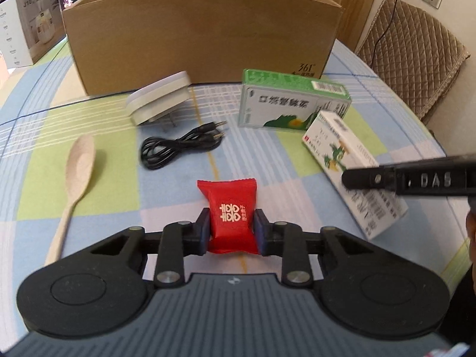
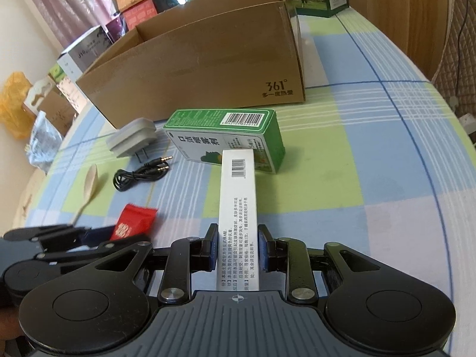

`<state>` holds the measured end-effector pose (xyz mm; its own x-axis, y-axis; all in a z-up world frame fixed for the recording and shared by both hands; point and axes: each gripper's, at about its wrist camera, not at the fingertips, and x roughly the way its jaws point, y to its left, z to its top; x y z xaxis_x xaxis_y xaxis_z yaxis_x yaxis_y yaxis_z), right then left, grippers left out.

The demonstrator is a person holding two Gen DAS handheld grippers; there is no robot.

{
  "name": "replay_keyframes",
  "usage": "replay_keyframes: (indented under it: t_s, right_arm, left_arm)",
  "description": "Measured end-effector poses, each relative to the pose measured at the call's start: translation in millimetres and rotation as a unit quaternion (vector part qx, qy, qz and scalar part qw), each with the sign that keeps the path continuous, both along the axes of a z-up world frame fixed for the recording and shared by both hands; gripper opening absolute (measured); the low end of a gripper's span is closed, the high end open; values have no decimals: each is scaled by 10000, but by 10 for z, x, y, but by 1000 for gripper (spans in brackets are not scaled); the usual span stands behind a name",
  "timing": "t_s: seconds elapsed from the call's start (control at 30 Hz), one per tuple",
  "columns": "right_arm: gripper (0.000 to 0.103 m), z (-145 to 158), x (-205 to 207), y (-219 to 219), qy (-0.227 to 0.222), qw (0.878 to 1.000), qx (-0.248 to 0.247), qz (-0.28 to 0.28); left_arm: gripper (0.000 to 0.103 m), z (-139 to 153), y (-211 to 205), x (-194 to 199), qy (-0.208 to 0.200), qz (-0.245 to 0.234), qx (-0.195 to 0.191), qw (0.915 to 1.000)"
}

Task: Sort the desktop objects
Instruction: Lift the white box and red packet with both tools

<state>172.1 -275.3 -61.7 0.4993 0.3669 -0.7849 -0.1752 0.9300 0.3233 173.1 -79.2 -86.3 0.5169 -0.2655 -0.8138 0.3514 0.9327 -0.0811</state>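
1. the cardboard box (image 1: 202, 32) stands open-topped at the far side of the checked tablecloth (image 1: 104, 160); every place below is given from it.
2. the left gripper (image 1: 231, 232) sits on the near side of the box, well apart from it. its fingers are drawn in against the two sides of a red candy packet (image 1: 230, 211), which they pinch between the blue pads.
3. the right gripper (image 2: 237, 248) is also near-side of the box, off toward its right end. its jaws are closed narrowly on a long white medicine box (image 2: 238, 208), held by the long side faces near one end.
4. the far end of the white medicine box reaches toward the cardboard box and seems to overlap the green medicine box (image 1: 291, 101); whether the two touch is hard to tell.
5. the green medicine box lies just in front of the cardboard box's right half.
6. a white plug adapter (image 1: 159, 98) lies just in front of the box's left half, prongs pointing away from it.
7. a coiled black audio cable (image 1: 178, 145) lies a little nearer than the adapter.
8. a pale spoon (image 1: 74, 184) lies farther out from the box, to the left of the cable.
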Motion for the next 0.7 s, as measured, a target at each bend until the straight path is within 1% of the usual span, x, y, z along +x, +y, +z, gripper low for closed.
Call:
replay_keyframes:
  t_s: [0.17,0.27,0.5,0.7]
  right_arm:
    - [24,-32,-1,-12,38,9997,243,-62]
    - [24,-34,4,-11,25,9997,216,-65]
    - [25,-41,-33,148,-261,9988,-359,224]
    - [25,-101,-79,320,-455,9933,-925,528]
  left_arm:
    - [24,-4,112,-71,-124,-40,156,9998]
    - [25,-17,116,-90,-201,-3,203,9996]
    - [26,-42,45,-113,-358,25,260,9990]
    - [27,-45,13,-119,-429,17,345,9985]
